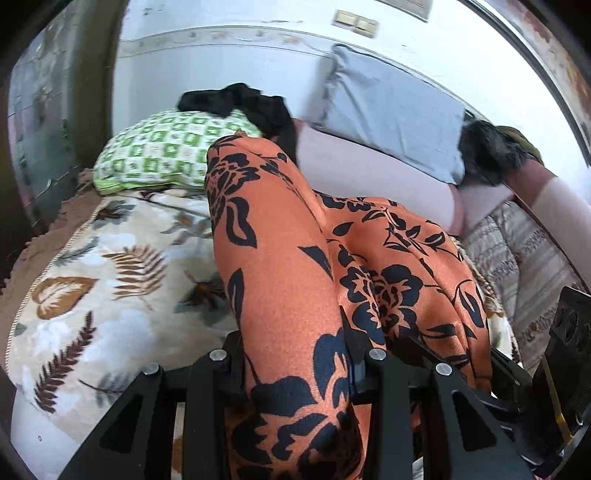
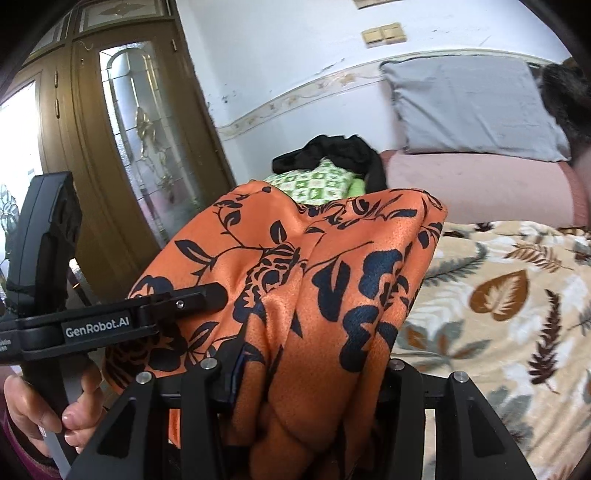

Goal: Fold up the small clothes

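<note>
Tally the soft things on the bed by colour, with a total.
Orange floral garment: 1
Black garment: 1
Green checked pillow: 1
Grey pillow: 1
Leaf-print blanket: 1
Total: 5

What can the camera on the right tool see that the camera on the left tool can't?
Only the right camera shows the brown wooden door with patterned glass, the left tool's handle and the hand holding it.

Only the left camera shows the striped cover at the bed's far side.

Both show the orange flowered cloth bunched in each tool's jaws, the leaf-print blanket, the grey pillow, the green checked pillow, the black garment on it, and the wall switches.
</note>
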### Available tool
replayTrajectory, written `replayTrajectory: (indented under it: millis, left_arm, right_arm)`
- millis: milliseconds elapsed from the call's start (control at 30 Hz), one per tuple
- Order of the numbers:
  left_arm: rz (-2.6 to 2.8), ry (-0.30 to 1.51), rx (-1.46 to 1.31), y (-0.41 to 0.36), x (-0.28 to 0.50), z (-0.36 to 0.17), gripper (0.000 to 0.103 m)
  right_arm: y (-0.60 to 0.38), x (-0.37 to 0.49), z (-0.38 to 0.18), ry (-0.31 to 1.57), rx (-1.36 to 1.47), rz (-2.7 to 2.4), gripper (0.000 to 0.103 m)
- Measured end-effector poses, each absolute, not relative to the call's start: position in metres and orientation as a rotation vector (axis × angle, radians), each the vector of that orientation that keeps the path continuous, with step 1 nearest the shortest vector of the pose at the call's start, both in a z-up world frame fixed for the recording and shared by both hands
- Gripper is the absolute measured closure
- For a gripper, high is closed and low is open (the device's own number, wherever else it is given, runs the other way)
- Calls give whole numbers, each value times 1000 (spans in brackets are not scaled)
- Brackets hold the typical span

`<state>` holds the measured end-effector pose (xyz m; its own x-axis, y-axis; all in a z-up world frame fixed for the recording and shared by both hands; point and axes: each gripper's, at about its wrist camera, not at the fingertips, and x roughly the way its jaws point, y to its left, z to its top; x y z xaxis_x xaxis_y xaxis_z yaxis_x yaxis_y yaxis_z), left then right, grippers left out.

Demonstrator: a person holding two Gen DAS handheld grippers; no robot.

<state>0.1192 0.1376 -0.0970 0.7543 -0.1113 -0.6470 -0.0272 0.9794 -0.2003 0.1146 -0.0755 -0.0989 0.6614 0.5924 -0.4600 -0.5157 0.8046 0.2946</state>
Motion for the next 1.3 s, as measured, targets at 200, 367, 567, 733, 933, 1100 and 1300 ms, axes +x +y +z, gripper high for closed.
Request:
replayTrajectory:
  millis: [200,367,567,733,933,1100,1300]
  left_arm:
    - [54,760,-177,166,122,-109,66]
    - [102,806,-156,169,126,-126,66]
    - [45,859,-117,124,146,-151,66]
    - [-43,909,-70,67,158,-173,66]
    - [-85,1000,-48,29,183,-216,65]
    - [-35,1041,-17,27,195,-249,49]
    - [-28,1086,-92,47,193,-256,30]
  right_arm:
    - [-30,119,-123,623,168,670,53]
    - [-5,123,-150,686,192,713,53]
    - [-36,134,-175,721,225,680,53]
    - [-90,142,-198,761,271,588,53]
    - [-140,152,-229,814,321,496,53]
    - [-156,170,-267,867,346,461,53]
    - [-168,180,-292,944,438,479,42]
